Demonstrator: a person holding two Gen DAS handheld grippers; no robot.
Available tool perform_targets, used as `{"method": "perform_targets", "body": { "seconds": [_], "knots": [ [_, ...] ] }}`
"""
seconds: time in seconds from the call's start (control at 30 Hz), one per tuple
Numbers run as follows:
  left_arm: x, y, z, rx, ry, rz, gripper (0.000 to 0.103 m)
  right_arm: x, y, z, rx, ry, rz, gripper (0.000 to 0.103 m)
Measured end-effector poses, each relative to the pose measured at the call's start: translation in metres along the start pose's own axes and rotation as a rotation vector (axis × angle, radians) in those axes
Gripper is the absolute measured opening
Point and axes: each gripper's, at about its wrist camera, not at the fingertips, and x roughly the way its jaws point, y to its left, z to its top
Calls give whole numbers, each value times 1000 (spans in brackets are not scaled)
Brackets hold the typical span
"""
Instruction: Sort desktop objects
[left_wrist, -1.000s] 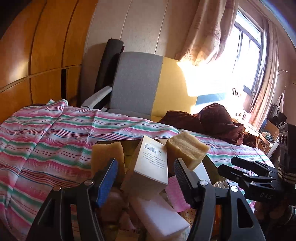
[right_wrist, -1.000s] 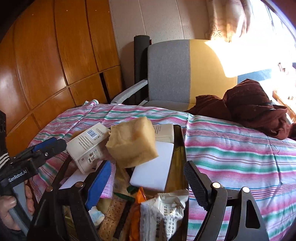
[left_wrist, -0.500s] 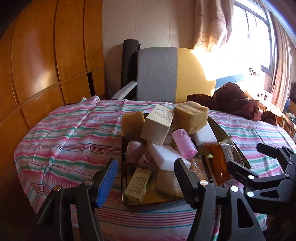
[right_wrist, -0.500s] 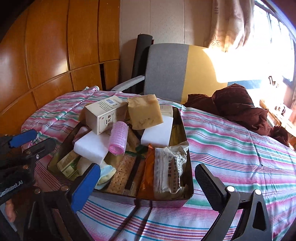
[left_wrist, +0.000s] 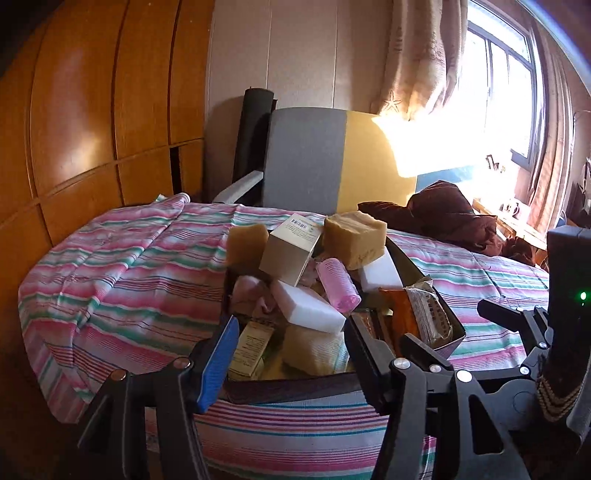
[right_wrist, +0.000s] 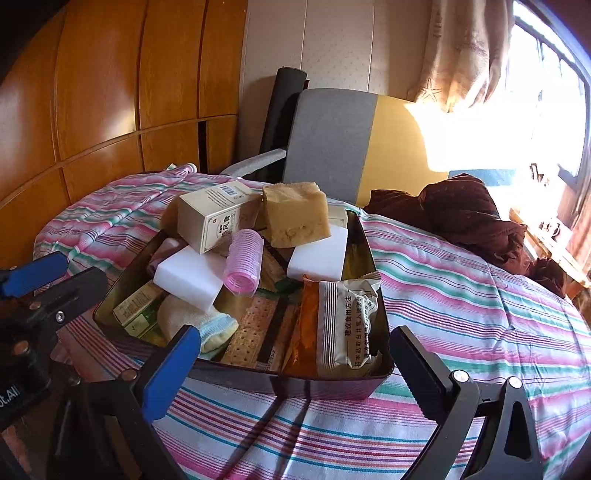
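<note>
Two hand-held grippers, both built of black plastic arms with angular, cut-out frames. Left gripper (left_wrist: 286, 356): a bright blue pad on its left finger (left_wrist: 218, 363), a black ribbed pad on the right one, silver round screw heads along the joints. Right gripper (right_wrist: 295, 363): same make, blue pad on the left finger (right_wrist: 171, 371), black serrated pad on the right finger (right_wrist: 421, 373), silver screws at the pivots. White lettering ending in "ot.AI" printed on the left gripper's body at the left edge of the right wrist view. Small green light glowing on the right gripper's black housing, seen at the far right of the left wrist view. Knitted cuff (left_wrist: 557, 387) beneath it, dark with tan stripes.
</note>
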Motion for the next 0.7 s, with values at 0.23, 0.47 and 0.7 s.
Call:
{"method": "perform_targets", "body": {
  "seconds": [0.23, 0.47, 0.7],
  "knots": [
    [8, 0, -7, 9, 34, 15, 57, 2, 10, -4, -39, 8, -5, 103],
    [15, 11, -8, -46, 68, -15, 53, 2, 13, -6, -51, 8, -3, 103],
    [11, 18, -5, -54, 24, 36, 43, 4, 13, -6, -53, 8, -5, 103]
  ]
}}
